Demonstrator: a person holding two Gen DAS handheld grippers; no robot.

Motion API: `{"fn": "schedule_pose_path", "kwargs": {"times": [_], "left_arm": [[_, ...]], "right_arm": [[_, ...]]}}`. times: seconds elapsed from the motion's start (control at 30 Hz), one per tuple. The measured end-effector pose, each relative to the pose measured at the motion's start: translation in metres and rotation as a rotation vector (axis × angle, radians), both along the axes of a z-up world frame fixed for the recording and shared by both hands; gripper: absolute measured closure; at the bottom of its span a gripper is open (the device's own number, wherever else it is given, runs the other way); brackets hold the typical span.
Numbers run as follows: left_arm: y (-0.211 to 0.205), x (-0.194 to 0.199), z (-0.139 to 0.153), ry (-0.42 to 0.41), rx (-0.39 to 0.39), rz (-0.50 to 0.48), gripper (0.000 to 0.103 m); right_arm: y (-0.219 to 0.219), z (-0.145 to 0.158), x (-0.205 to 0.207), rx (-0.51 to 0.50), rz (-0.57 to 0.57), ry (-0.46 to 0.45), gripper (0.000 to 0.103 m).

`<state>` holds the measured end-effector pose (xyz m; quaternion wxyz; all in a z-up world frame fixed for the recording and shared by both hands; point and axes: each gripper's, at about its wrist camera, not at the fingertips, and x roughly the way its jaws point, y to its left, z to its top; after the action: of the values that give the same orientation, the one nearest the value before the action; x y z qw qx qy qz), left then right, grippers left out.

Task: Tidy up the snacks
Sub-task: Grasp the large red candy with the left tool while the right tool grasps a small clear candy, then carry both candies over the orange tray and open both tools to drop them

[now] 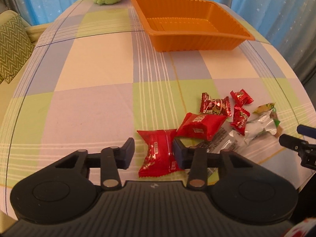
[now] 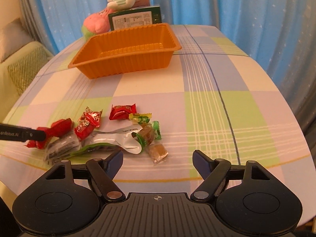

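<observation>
- Snacks: a loose pile of wrapped snacks lies on the checked tablecloth (image 2: 207, 83) toward the near edge of the table, well apart from the orange tray (image 2: 126, 49).
- Orange tray: it stands upright near the far edge of the table, with ribbed walls; its inside shows only bare plastic.
- Red packet (image 1: 159, 152): it lies flat on the cloth at the left end of the pile, between the pads of the left gripper (image 1: 152, 154).
- Left gripper: jaws narrow. The right pad touches the packet's edge; the left pad stands just beside the packet with a strip of cloth showing between (not a closed grip).
- Second red packet (image 1: 201, 125): it lies just beyond the first and touches it at one corner.
- Silver pouch (image 2: 116, 140): it lies in the middle of the pile, partly over a dark packet (image 2: 59, 148).
- Brown candy (image 2: 158, 152): in a clear wrapper, it lies at the right end of the pile, nearest the right gripper (image 2: 158, 162).
- Right gripper: jaws wide, with nothing between the pads; the candy lies just ahead of the gap.
- Far edge: a green box (image 2: 136, 17) and plush toys (image 2: 96, 23) stand behind the tray.
</observation>
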<state>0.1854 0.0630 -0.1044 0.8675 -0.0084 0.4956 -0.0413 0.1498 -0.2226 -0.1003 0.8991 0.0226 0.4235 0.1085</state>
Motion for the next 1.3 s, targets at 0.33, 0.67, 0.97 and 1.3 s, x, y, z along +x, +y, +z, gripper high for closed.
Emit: {"fn": "schedule_pose_path", "kwargs": {"times": [0.33,0.67,0.97,1.3], "left_arm": [[0.003,0.0,-0.007,-0.003,0.003,0.004,0.08],[0.003,-0.003,0.001,-0.016,-0.004,0.023,0.08],[-0.003,-0.004,0.022,-0.062,-0.015,0.019,0.08],[-0.022,0.048,0.056,-0.15,-0.041,-0.026,0.08]], "right_arm": [[0.003,-0.02,0.017,-0.038,0.077,0.018,0.044],[0.003,-0.022,0.022,-0.088,0.103,0.005,0.081],[-0.014,0.003,0.011,-0.093,-0.004,-0.054,0.082],[0.002,0.056,0.058,0.016,0.053,-0.166,0.082]]}}
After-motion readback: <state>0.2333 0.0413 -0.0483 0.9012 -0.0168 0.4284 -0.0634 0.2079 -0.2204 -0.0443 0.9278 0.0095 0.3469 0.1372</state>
